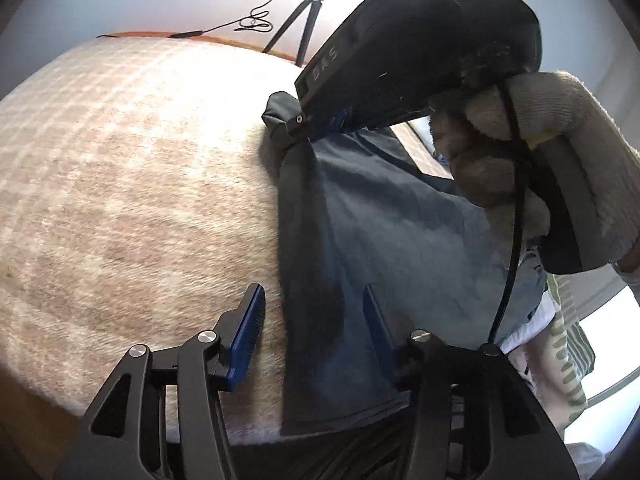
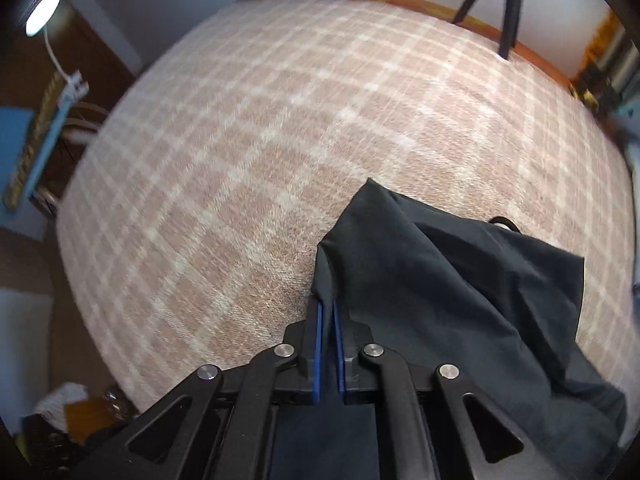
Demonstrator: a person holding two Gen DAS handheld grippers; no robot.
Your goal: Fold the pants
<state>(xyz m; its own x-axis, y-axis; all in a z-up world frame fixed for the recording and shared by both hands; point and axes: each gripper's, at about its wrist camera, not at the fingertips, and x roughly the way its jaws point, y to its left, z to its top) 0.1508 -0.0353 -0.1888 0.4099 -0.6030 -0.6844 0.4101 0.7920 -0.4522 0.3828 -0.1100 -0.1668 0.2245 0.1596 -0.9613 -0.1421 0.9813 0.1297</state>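
The dark navy pants lie on a beige checked blanket, bunched toward the right side in the left wrist view. My left gripper stands open astride the cloth's left edge: one blue pad is over the blanket, the other rests on the pants. My right gripper is shut on a fold of the pants, which rises in a peak from its pads. The left wrist view also shows the right gripper pinching the far corner, held by a gloved hand.
The checked blanket covers the whole surface, with an orange edge at the back. A tripod and a loose black cable stand behind it. A green striped cloth hangs at the right. A lamp glows at the far left.
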